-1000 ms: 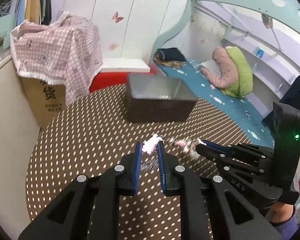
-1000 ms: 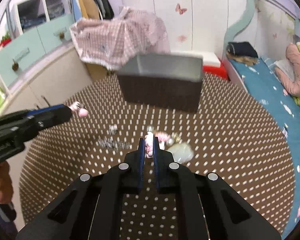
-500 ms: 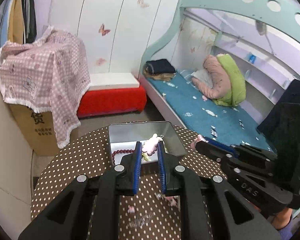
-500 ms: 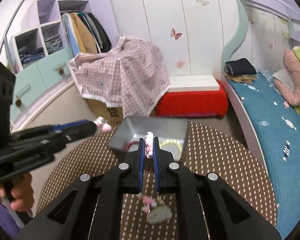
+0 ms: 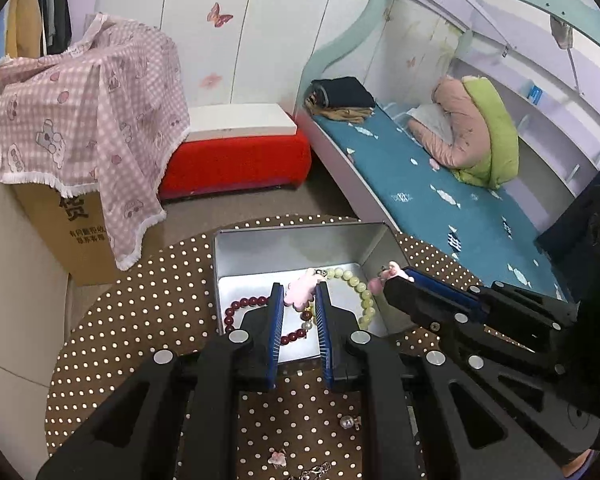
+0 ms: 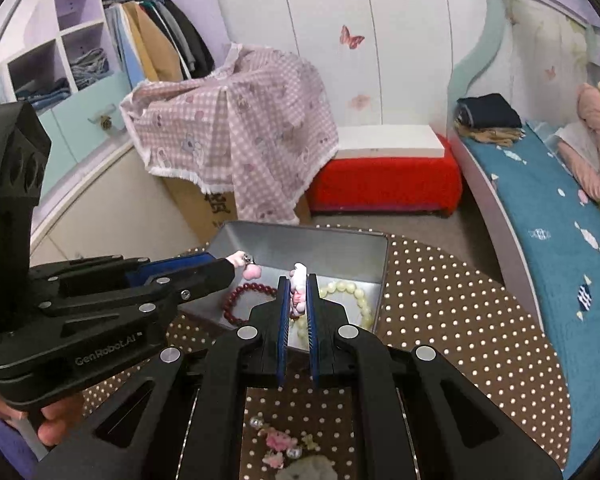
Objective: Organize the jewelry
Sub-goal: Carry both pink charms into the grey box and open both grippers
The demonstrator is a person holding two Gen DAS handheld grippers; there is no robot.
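The left hand-held gripper [image 5: 299, 298] is clamping a pink charm [image 5: 300, 293] between its blue pads and hanging above the open metal tin [image 5: 292, 248], which is sitting at the far edge of the round brown dotted surface [image 5: 140, 312]. The right hand-held gripper [image 6: 296, 286] is squeezing a second pink and white charm [image 6: 298, 292] between nearly touching pads, also over the tin. From the left wrist view, the right hand-held gripper's tip is showing just beside the tin's right wall, with its charm sticking out past the pads. Inside the tin a dark red bead bracelet [image 5: 244, 308] is lying on the left and a pale yellow-green bead bracelet [image 5: 360, 292] on the right, both resting on the tin's floor. Closer to the cameras, more small trinkets [image 6: 284, 444] are lying loose on the surface, among them pink flower-shaped pieces, little silver beads and a short chain. A person's fingers [image 6: 56, 428] are wrapping around the left hand-held gripper's handle at the lower left of the right wrist view
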